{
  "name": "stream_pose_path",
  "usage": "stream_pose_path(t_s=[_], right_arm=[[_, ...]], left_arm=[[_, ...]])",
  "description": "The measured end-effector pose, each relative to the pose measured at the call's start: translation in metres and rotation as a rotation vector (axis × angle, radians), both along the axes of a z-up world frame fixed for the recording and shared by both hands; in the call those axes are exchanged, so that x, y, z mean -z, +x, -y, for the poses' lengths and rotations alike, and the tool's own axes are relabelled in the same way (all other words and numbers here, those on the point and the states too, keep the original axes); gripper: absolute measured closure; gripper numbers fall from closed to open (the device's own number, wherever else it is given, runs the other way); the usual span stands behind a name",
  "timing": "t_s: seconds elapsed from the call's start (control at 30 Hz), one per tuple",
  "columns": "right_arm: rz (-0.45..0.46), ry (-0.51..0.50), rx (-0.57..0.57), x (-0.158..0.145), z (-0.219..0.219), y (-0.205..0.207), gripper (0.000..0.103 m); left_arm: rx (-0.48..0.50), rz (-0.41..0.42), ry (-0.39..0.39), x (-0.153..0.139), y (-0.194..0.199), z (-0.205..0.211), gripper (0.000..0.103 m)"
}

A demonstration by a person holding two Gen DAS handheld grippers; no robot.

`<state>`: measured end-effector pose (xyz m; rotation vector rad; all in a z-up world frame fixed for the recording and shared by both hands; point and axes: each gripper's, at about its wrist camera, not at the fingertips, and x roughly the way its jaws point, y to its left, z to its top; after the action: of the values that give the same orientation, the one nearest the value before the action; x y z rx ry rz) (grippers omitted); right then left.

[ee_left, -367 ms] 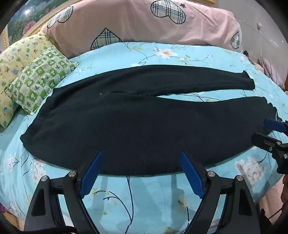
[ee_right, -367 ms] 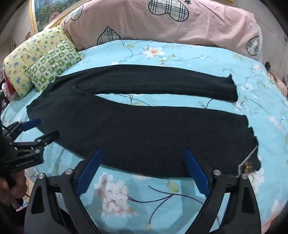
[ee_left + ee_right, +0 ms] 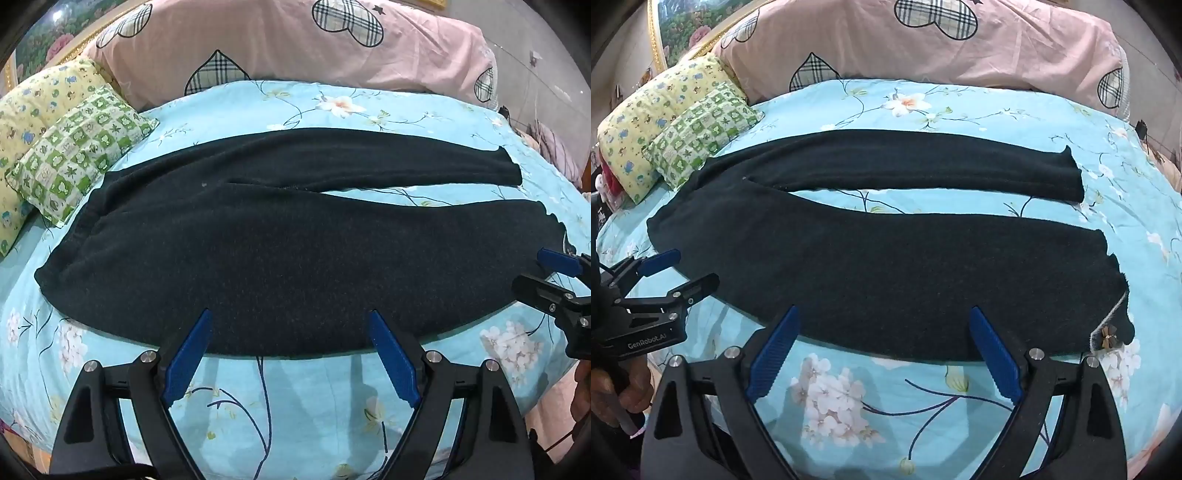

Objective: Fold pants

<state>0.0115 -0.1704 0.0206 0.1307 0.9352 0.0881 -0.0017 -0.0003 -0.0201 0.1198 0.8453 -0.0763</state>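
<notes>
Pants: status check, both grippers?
Left gripper open, right gripper open, both at near edge, holding nothing. Pants flat on bed, legs apart, unfolded. Nothing in the way.

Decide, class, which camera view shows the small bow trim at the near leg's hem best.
The right wrist view: the bow trim sits clearly at the hem corner of the black pants, on the floral sheet. In the left wrist view, that hem lies at the far right edge and no bow can be made out.

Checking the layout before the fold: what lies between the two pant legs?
Only a bare strip of the blue floral bedsheet separates the two legs of the pants, narrowing toward the crotch; clearest in the right wrist view.
</notes>
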Motion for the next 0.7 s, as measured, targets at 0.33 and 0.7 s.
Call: stream_pose_path(t_s=[0.33, 0.7], right_arm=[[0.000, 0.017, 0.005, -0.005, -0.008, -0.008, 0.010], [-0.013, 0.035, -0.009, -0.006, -0.012, -0.005, 0.010]], left_arm=[[-0.006, -0.017, -0.017, -0.005, 0.004, -0.007, 0.016], [-0.017, -0.037, -0.023, -0.003, 0.010, -0.012, 0.016]])
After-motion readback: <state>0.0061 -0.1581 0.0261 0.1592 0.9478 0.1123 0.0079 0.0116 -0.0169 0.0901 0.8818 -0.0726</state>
